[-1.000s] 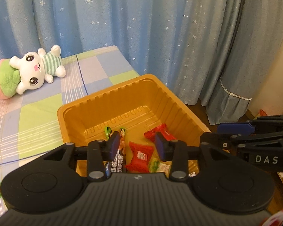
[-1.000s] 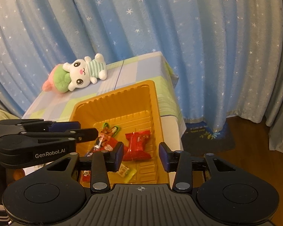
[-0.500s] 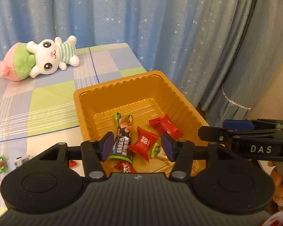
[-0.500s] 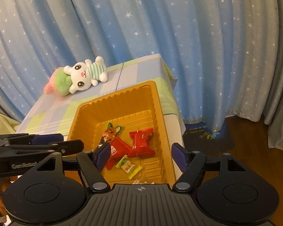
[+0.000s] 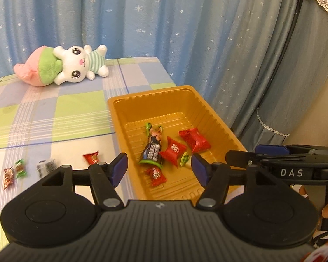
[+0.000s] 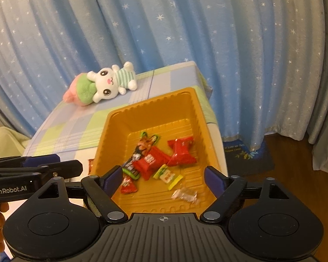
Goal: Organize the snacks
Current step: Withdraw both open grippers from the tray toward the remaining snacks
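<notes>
Hovering over the near end of the orange tray (image 5: 218, 128), left gripper (image 5: 158, 168) with jaws opening, nothing between the pads. Right gripper (image 6: 164, 179) likewise above the tray (image 6: 199, 118), jaws opening wide, nothing held. Inside the tray: a dark bar (image 5: 152, 151), a red packet (image 5: 173, 150) touching it, a second red packet (image 5: 194, 140) toward the right wall, a small red candy (image 5: 155, 174) nearest the camera, a yellow-green candy (image 5: 184, 159) just beside the middle packet; from the right view also a clear wrapper (image 6: 184, 194) near the front wall. Still out on the checked cloth (image 5: 54, 113), left of the tray: a red candy (image 5: 91, 157), a blurred silver wrapper (image 5: 46, 167), a green candy (image 5: 20, 168), a reddish candy (image 5: 8, 178). Plush rabbit (image 5: 76, 67) lying at the far edge, well apart from the snacks, before star-print curtains (image 5: 164, 21).
</notes>
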{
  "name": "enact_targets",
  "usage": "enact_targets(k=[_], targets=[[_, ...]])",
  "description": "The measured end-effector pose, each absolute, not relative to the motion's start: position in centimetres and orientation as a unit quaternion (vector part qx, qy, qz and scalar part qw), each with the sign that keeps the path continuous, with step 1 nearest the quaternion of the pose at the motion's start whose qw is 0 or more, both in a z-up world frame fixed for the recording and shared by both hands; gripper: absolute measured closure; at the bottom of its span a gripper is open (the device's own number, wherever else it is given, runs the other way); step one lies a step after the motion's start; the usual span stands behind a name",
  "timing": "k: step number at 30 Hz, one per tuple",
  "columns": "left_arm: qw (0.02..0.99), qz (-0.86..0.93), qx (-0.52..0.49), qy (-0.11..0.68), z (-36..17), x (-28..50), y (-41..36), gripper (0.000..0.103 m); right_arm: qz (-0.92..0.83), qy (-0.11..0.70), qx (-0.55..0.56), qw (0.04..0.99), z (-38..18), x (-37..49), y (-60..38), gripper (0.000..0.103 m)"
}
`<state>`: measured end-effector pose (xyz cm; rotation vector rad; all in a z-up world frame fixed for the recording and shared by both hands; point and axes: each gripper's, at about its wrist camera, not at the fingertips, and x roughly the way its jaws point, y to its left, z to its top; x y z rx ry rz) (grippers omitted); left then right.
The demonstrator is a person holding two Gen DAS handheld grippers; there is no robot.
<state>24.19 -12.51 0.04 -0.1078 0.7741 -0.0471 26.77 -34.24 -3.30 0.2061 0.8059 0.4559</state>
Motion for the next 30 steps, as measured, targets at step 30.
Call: enact_targets(k=[30], targets=[[0.914, 0.07, -0.108, 0.384, -0.2, 10.8, 0.1, 0.041, 0.321, 0.421, 0.049, 0.847, -3.4, 18.2, -20.8, 0.021]])
